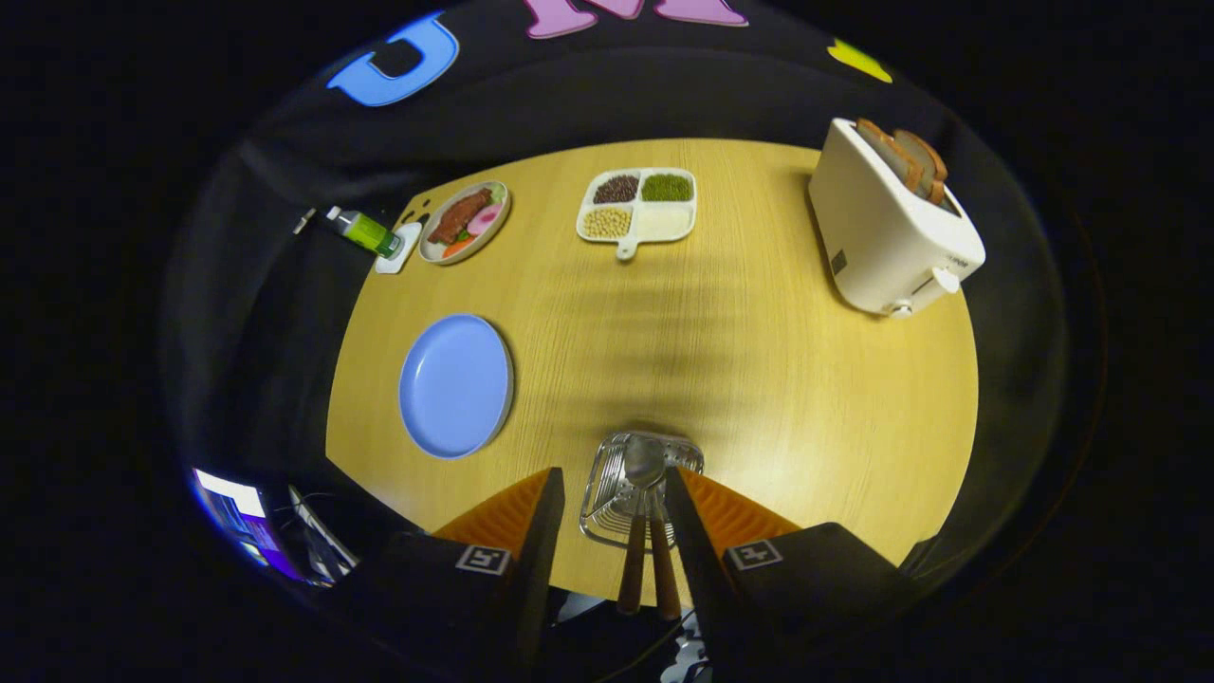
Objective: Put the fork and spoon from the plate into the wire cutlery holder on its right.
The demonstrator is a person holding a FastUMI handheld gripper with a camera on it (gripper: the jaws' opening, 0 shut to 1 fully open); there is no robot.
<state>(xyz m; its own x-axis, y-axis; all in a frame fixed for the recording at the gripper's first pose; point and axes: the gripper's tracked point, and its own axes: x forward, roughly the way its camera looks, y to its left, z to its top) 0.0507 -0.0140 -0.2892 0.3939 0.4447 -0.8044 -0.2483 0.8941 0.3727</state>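
As seen from above the table (pixel 759 379), the gripper (pixel 610 531) hangs with its fingers spread wide, neither pad touching anything. Between them, at the bottom centre of the frame, sits the wire cutlery holder (pixel 607 493) with two wooden handles leaning out of it: the spoon (pixel 637 512), bowl visible, and what is judged to be the fork (pixel 661 560), its head hidden. Both utensils appear delivered, so the open fingers suit a release. One blue plate (pixel 453 384), left of centre, lies bare. Further up: one food plate (pixel 465 221), one bottle (pixel 364 230), one four-part tray (pixel 637 204), one toaster (pixel 887 232) holding two slices.
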